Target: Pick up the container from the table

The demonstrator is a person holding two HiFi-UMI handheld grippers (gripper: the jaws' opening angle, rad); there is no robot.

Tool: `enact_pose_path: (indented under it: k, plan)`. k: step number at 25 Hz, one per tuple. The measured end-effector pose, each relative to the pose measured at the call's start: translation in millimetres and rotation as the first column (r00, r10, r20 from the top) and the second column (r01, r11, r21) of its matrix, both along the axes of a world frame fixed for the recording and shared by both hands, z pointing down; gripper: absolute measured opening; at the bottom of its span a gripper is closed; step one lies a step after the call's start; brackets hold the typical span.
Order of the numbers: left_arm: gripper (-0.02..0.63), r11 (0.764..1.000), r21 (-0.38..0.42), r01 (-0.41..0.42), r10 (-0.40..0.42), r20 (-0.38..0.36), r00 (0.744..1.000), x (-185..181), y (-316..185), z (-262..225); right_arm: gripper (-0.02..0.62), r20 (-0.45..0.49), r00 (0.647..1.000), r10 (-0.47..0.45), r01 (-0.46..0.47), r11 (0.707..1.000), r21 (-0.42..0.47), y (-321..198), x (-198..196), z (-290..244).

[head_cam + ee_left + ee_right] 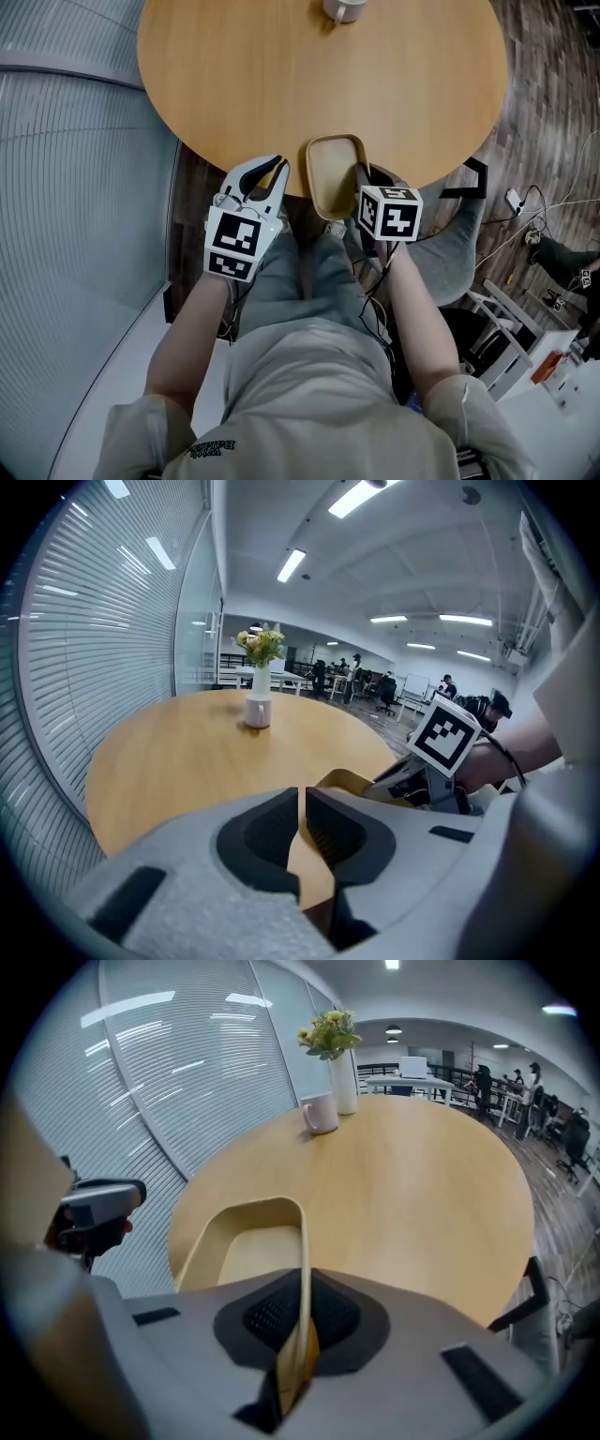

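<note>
The container (330,169) is a shallow tan tray with rounded corners at the near edge of the round wooden table (281,66); its near end reaches past that edge. My right gripper (364,180) is shut on the container's right wall, and in the right gripper view the thin wall (302,1269) runs between the pads of the right gripper (300,1327). My left gripper (270,171) hangs just left of the container, apart from it. In its own view the left gripper (302,810) has its pads together with nothing between them, and the container (345,782) shows beyond them.
A white mug (345,7) and a vase of flowers (339,1063) stand at the table's far side. A glass wall with blinds (66,187) curves along the left. A grey chair (450,248) sits under my right arm, with cables on the floor (539,220) to the right.
</note>
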State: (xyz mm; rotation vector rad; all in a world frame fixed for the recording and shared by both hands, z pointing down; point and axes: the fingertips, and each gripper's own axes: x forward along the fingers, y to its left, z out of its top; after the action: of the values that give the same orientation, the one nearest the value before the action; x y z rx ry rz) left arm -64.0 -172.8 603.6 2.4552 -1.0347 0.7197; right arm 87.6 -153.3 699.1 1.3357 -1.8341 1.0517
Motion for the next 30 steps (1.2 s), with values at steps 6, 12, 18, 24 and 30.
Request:
enact_pose_path:
  k: [6,12,18,24,30]
  plan:
    - [0.042,1.0,0.017,0.0,0.0,-0.009,1.0,4,0,-8,0.031,0.008,1.0,0.019,-0.02,0.999,0.045,-7,3,-13]
    - [0.041,0.997,0.074,-0.001,0.002,-0.014,1.0,6,-10,-40,0.031,0.015,1.0,0.005,-0.007,0.99,0.142,-26,5,-58]
    - [0.043,0.983,0.184,0.017,-0.016,-0.012,1.0,-1,-26,-100,0.031,-0.027,0.999,-0.038,0.044,0.949,0.311,-48,9,-138]
    - [0.043,0.955,0.291,0.056,-0.047,-0.037,0.998,-15,-38,-165,0.031,-0.016,0.999,-0.045,0.047,0.884,0.466,-59,5,-221]
    - [0.043,0.907,0.413,0.077,-0.041,-0.095,0.995,-23,-35,-240,0.031,0.006,0.998,-0.065,0.048,0.793,0.607,-57,-4,-306]
